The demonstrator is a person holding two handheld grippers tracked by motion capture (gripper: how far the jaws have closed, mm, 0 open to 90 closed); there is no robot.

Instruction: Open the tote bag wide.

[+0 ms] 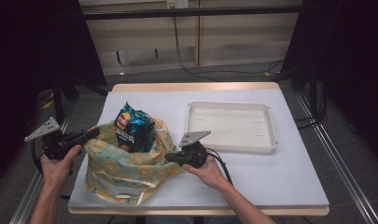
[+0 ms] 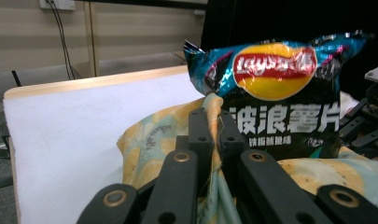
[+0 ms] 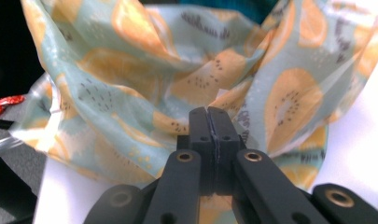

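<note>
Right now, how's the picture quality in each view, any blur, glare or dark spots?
High view: the table is evenly lit, the room at both sides nearly black, the image soft. Left gripper view: the chip bag is fairly sharp with small glints on its foil; the jaws below are blurred. Right gripper view: the patterned bag is close and out of focus, bright at the right edge.

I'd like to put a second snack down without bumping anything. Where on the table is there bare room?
Free: inside the white tray, the strip of table in front of it, and the far edge behind the chip bag. Crowded: the near left, where the patterned fabric bag spreads between the left gripper and right gripper, both clamped on its cloth.
</note>
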